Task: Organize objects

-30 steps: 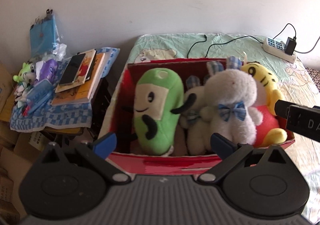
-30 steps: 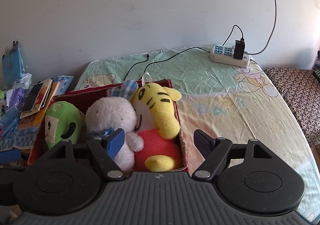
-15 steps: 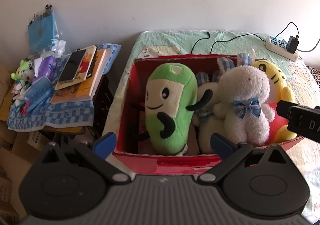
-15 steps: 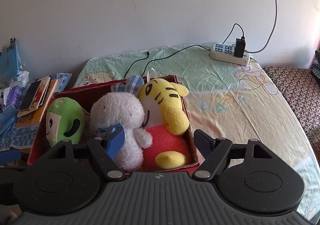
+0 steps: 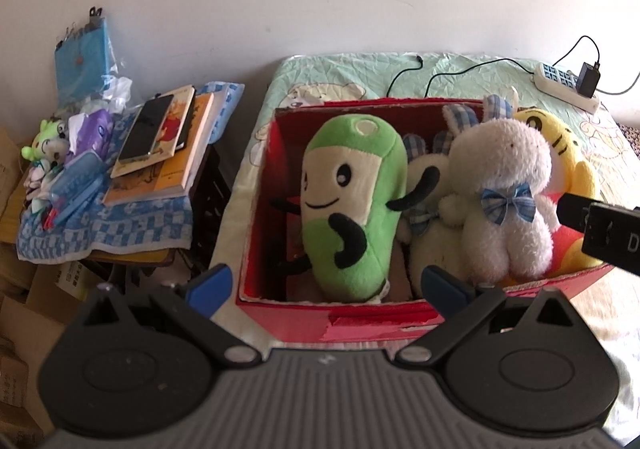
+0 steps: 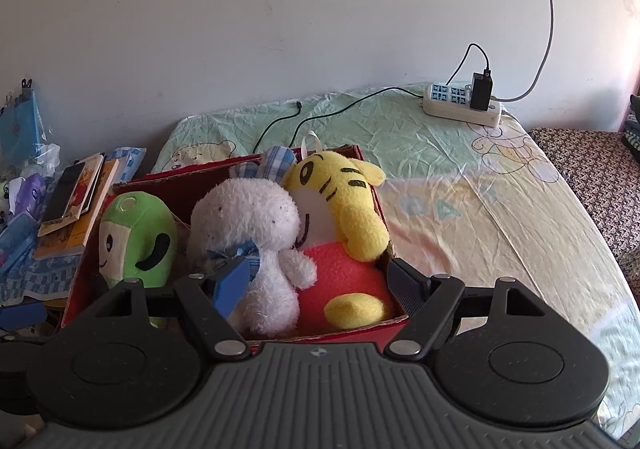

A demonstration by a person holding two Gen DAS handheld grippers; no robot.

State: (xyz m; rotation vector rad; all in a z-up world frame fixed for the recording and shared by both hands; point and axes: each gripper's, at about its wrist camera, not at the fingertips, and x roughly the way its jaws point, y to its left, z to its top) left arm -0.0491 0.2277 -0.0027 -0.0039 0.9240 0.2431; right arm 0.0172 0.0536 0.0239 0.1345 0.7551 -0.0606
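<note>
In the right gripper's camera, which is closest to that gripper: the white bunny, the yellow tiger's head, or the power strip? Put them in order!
From the right gripper:
1. White plush bunny, right at the left fingertip, inside the red box.
2. Yellow tiger's head, farther back in the box.
3. Power strip, far back right on the bed by the wall.

You can read pale "DA" on the bedsheet (image 6: 448,205) right of the red box (image 6: 352,329); a lone "D" on the black device (image 5: 612,237).
</note>
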